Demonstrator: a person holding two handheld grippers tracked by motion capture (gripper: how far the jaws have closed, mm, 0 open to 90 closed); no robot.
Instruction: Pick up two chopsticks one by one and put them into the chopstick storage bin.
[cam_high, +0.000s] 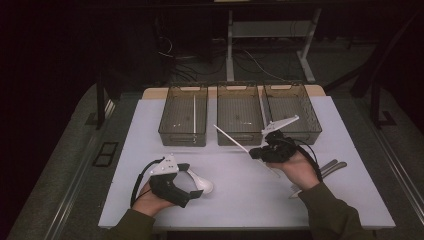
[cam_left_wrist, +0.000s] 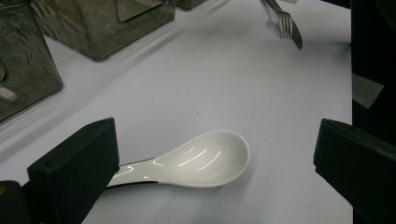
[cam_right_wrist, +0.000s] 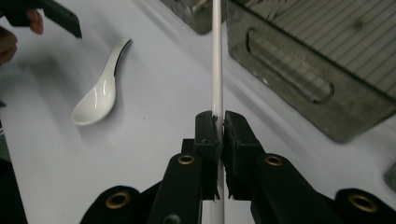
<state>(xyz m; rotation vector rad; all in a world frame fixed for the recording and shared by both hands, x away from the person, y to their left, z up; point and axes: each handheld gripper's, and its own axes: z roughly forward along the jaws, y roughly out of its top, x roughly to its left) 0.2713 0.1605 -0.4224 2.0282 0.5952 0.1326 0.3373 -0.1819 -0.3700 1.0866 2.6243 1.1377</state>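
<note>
My right gripper (cam_high: 253, 153) (cam_right_wrist: 220, 122) is shut on a long white chopstick (cam_high: 231, 137) (cam_right_wrist: 217, 56), held above the table in front of the middle bin (cam_high: 239, 131). The chopstick slants from upper left to lower right through the jaws. A white ceramic spoon (cam_high: 204, 186) (cam_left_wrist: 205, 158) (cam_right_wrist: 98, 98) lies on the white table at the front left. My left gripper (cam_high: 192, 181) (cam_left_wrist: 217, 135) stands open around the spoon, its pads apart from it on either side.
Three dark see-through bins stand in a row at the back; the left bin (cam_high: 170, 131) holds a white chopstick (cam_high: 194, 112), and the right bin (cam_high: 314, 131) is nearest my right hand. A fork and knife (cam_high: 327, 169) (cam_left_wrist: 286, 24) lie at the right.
</note>
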